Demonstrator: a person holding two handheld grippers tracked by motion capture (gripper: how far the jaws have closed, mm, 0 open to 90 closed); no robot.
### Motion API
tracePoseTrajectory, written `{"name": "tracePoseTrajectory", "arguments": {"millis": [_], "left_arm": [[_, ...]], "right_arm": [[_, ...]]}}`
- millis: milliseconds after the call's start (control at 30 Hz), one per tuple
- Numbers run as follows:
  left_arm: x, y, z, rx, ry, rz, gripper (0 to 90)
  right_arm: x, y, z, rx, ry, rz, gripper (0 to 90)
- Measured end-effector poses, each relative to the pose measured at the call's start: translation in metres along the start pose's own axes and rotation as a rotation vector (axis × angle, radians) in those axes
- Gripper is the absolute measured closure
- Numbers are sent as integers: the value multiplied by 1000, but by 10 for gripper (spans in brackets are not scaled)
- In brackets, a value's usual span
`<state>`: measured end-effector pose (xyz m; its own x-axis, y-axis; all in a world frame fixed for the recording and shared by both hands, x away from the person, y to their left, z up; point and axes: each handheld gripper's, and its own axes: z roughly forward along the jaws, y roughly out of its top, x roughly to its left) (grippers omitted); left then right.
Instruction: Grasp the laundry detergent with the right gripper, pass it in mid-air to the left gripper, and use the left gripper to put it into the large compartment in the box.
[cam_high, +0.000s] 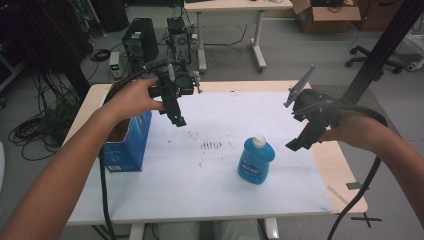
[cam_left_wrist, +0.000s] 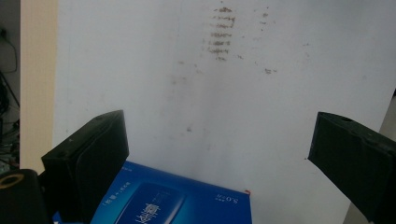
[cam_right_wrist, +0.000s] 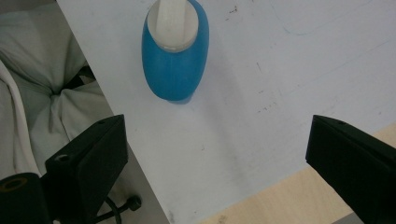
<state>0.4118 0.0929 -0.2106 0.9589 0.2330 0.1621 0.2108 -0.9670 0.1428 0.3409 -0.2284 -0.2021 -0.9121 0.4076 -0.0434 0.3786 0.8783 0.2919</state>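
Observation:
A blue bottle (cam_high: 256, 161) with a white cap stands upright on the white sheet (cam_high: 210, 190), right of centre. An open blue box (cam_high: 127, 145) stands at the sheet's left edge. My left gripper (cam_high: 176, 116) hovers just right of the box's top, pointing down. Its jaws are open and hold nothing (cam_left_wrist: 219, 140), with the blue box (cam_left_wrist: 173, 200) below them. My right gripper (cam_high: 301, 141) hangs in the air to the right of the bottle and above it. It is open and empty (cam_right_wrist: 217, 140), and the bottle (cam_right_wrist: 175, 46) lies ahead of its jaws, seen from above.
Brown smudges (cam_high: 211, 145) mark the middle of the sheet. The wooden table edge (cam_high: 345, 175) shows on the right. Computer towers (cam_high: 140, 42), cables and a desk stand on the floor behind the table. The person's trousers (cam_right_wrist: 42, 84) lie below the table's near edge.

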Motion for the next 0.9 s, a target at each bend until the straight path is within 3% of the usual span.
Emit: {"name": "tracePoseTrajectory", "arguments": {"millis": [900], "left_arm": [[-2, 3, -1, -3, 6, 15, 51]], "right_arm": [[5, -10, -2, -10, -23, 44, 49]]}}
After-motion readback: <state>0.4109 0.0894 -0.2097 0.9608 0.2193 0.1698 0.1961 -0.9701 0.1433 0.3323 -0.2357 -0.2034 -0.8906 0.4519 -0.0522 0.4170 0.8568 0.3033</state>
